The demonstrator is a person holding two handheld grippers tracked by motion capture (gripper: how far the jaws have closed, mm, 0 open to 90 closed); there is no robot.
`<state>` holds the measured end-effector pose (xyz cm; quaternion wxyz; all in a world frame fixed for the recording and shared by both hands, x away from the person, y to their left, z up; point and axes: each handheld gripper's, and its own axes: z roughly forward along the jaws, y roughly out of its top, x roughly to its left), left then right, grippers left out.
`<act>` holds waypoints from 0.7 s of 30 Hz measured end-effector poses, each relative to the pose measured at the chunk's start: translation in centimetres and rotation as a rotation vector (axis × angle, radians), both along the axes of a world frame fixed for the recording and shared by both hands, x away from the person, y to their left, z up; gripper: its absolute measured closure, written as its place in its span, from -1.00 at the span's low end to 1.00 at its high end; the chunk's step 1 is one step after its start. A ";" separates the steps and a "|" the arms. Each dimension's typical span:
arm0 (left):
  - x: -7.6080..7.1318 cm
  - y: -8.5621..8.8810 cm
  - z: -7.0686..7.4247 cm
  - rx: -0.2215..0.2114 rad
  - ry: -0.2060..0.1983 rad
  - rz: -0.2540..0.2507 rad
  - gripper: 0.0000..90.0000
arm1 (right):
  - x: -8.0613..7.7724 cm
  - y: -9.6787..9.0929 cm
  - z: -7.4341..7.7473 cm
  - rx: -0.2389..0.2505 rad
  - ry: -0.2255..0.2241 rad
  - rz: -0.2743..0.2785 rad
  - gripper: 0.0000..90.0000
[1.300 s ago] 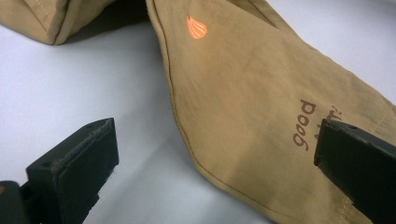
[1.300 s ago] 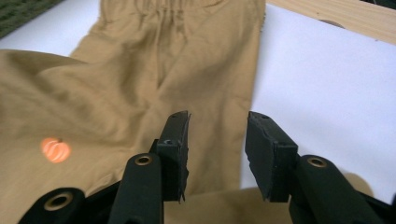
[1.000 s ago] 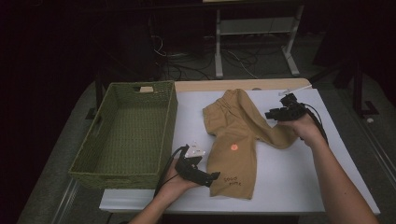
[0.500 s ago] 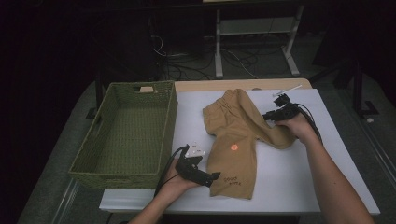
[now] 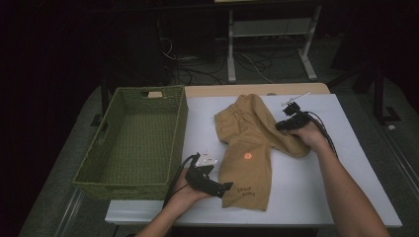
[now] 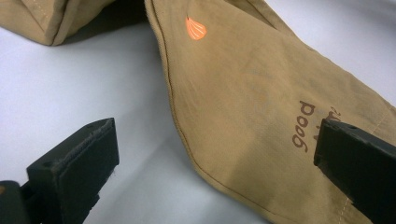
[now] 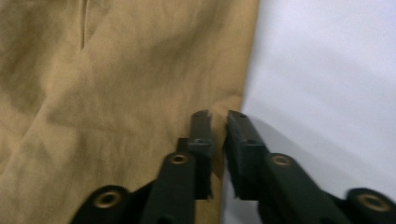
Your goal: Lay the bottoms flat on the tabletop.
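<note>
near the table's front edge the left gripper point(image 5: 213, 185) sits wide open astride the hem of the tan cotton shorts point(image 5: 249, 153) lying flat, while farther back the right gripper point(image 7: 219, 122), jaws just closing, seemingly pinches only the fabric's edge, so lifting could slip it free.

1. A lab or test room, dimly lit.
2. Loose cables point(image 5: 197, 69) lie across the floor behind the white worktop point(image 5: 346, 163).
3. A bare metal stand point(image 5: 269, 44) sits among them.
</note>
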<state>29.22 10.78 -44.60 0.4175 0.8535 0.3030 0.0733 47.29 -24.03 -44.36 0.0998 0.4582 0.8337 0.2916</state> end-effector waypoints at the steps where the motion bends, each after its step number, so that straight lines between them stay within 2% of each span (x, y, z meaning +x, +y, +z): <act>1: 0.0 0.0 0.0 -0.001 -0.001 0.000 -1.00 | 0.0 0.0 0.0 0.003 0.000 0.003 0.89; 4: 0.0 -0.1 0.1 0.001 -0.003 0.000 -1.00 | -0.1 0.1 0.0 0.005 0.000 0.009 0.95; 6: 0.0 -0.1 0.0 0.002 -0.002 -0.002 -1.00 | -0.2 0.1 0.1 -0.011 -0.009 0.017 0.96; 10: 0.1 0.0 0.0 -0.003 -0.001 -0.001 -1.00 | -0.3 0.0 0.5 -0.006 -0.028 0.004 0.96; 16: 0.0 -0.1 0.1 -0.002 0.000 0.002 -1.00 | -0.2 -1.0 1.3 -0.005 -0.057 -0.026 0.96; 21: 0.1 -0.1 0.1 -0.002 0.000 0.004 -1.00 | -0.1 -2.4 2.0 0.021 -0.080 -0.073 0.96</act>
